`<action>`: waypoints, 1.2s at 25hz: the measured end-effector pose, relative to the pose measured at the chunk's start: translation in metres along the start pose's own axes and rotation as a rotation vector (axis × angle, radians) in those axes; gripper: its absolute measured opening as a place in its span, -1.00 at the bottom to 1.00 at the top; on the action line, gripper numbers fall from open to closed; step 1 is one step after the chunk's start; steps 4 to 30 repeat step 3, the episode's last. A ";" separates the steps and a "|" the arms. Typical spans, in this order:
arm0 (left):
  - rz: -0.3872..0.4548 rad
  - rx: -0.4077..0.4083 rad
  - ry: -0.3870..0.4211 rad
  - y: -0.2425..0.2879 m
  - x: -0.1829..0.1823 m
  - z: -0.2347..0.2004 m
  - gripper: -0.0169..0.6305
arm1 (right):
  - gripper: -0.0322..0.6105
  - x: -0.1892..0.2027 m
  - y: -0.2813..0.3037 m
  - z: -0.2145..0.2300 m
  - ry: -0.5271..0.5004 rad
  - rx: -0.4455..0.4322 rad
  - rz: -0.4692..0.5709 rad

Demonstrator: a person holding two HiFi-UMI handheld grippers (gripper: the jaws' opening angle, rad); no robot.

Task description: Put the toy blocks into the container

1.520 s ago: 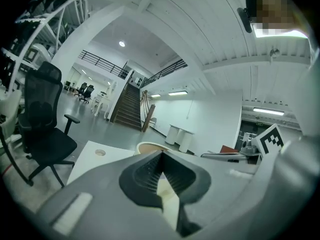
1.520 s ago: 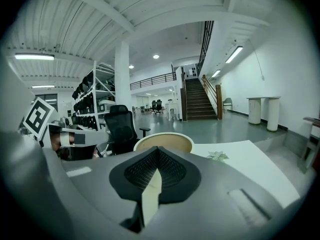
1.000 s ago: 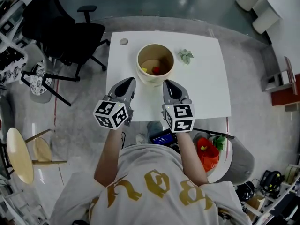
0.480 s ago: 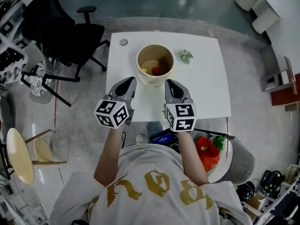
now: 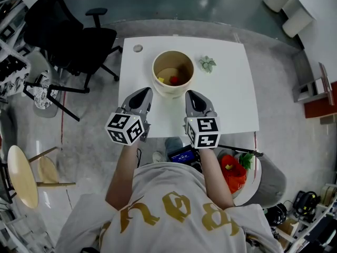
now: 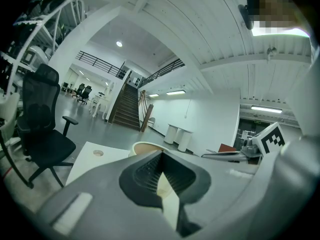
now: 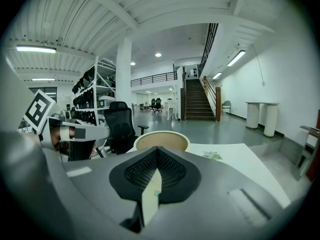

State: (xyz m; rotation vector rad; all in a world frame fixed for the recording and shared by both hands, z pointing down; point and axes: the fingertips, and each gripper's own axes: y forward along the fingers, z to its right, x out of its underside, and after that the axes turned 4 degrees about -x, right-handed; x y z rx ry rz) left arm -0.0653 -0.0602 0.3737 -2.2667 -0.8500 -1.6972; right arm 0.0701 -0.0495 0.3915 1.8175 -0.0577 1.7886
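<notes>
White tabletop (image 5: 231,104) | container (image 5: 173,91) holds red block (image 5: 175,80), yellow block (image 5: 161,79) | left tool (image 5: 143,91), right tool (image 5: 192,94): both closed, empty, near container's front

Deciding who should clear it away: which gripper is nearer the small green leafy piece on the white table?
Right. The right gripper hovers on the person's side of the green leafy piece, slightly left of it; the left gripper is farther left, past the round container.

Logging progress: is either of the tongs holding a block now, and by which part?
Nothing is held. Left tongs and right tongs are both shut, empty.
</notes>
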 end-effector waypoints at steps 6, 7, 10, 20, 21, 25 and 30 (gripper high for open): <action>0.006 -0.007 0.004 -0.001 -0.002 -0.001 -0.94 | -0.83 0.000 0.001 0.001 0.003 0.002 -0.002; 0.006 -0.007 0.004 -0.001 -0.002 -0.001 -0.94 | -0.83 0.000 0.001 0.001 0.003 0.002 -0.002; 0.006 -0.007 0.004 -0.001 -0.002 -0.001 -0.94 | -0.83 0.000 0.001 0.001 0.003 0.002 -0.002; 0.006 -0.007 0.004 -0.001 -0.002 -0.001 -0.94 | -0.83 0.000 0.001 0.001 0.003 0.002 -0.002; 0.006 -0.007 0.004 -0.001 -0.002 -0.001 -0.94 | -0.83 0.000 0.001 0.001 0.003 0.002 -0.002; 0.006 -0.007 0.004 -0.001 -0.002 -0.001 -0.94 | -0.83 0.000 0.001 0.001 0.003 0.002 -0.002; 0.006 -0.007 0.004 -0.001 -0.002 -0.001 -0.94 | -0.83 0.000 0.001 0.001 0.003 0.002 -0.002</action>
